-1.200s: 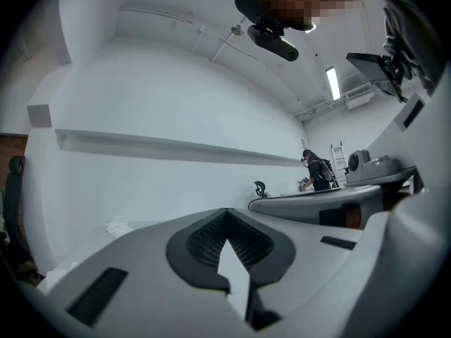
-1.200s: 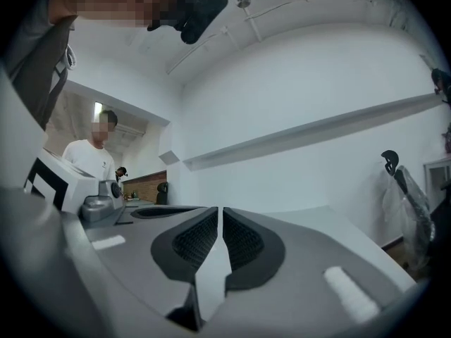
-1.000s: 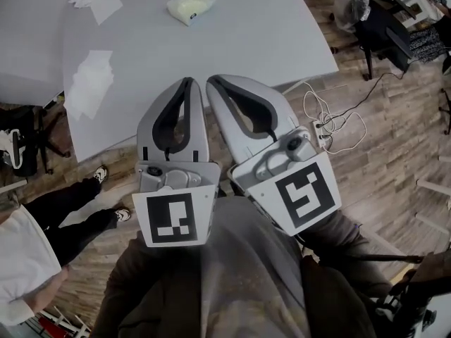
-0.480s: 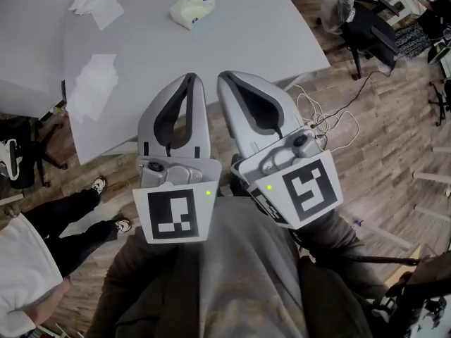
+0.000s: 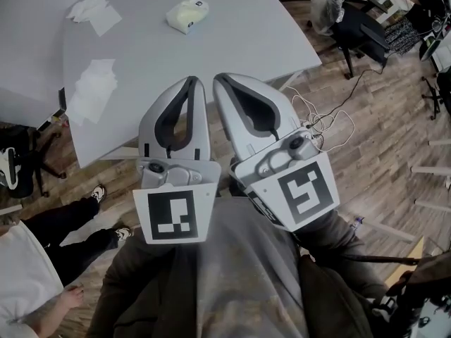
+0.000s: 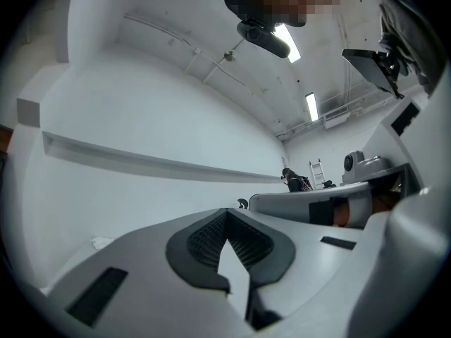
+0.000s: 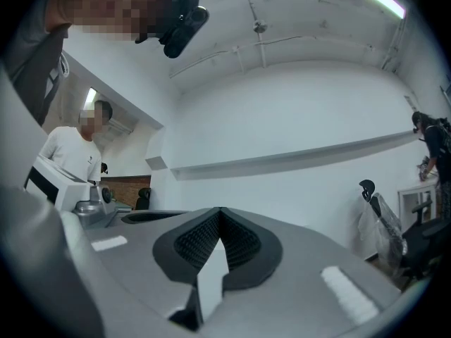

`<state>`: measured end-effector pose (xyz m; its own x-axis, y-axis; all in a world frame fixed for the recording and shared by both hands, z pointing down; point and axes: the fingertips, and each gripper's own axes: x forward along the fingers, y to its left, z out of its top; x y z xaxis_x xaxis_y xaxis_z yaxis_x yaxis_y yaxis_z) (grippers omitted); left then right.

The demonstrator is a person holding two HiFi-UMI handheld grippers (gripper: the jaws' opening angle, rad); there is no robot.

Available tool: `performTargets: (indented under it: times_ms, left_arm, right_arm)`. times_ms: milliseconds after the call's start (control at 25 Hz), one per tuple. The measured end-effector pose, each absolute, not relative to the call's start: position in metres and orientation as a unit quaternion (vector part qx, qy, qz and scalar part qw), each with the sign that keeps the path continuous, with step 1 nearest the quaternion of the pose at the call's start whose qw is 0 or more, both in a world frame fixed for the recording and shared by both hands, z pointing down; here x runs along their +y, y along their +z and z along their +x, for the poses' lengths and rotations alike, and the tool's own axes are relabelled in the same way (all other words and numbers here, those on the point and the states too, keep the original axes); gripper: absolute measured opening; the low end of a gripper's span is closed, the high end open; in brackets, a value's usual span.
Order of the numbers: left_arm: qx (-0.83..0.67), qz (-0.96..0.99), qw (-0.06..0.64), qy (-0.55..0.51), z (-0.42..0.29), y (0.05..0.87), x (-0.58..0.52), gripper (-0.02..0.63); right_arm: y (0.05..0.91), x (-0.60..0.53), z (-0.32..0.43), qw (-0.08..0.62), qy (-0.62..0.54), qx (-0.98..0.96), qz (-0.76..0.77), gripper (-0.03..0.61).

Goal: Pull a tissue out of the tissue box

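The tissue box [image 5: 187,13] is a soft pale-yellow pack lying at the far side of the grey table [image 5: 239,34]. Two piles of loose white tissues [image 5: 92,88] lie on the table's left part. My left gripper [image 5: 191,82] and right gripper [image 5: 220,78] hover side by side over the table's near edge, well short of the pack. Both are shut with nothing between the pads. The left gripper [image 6: 225,210] and the right gripper [image 7: 220,210] point level at a white wall in their own views, where the pack is out of sight.
A second pile of tissues [image 5: 94,11] lies at the table's far left. White cables [image 5: 325,120] trail over the wooden floor to the right. A black chair [image 5: 359,32] stands beyond the table's right corner. A person's legs [image 5: 60,224] are at the lower left.
Both shut grippers have risen a little and moved forward together over the table's near edge. The right one has rolled slightly. The person at the lower left has shifted.
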<state>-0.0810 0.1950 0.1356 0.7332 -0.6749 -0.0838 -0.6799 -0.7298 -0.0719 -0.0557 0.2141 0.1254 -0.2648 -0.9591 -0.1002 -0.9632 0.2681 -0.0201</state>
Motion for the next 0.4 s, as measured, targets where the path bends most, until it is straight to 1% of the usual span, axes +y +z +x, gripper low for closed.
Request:
performTargets:
  times_ms: [400]
  left_arm:
    - [0.362, -0.93, 0.049, 0.029, -0.09, 0.137, 0.198, -0.002]
  right_arm:
    - [0.124, 0.216, -0.069, 0.041, 0.029, 0.798, -0.601, 0.002]
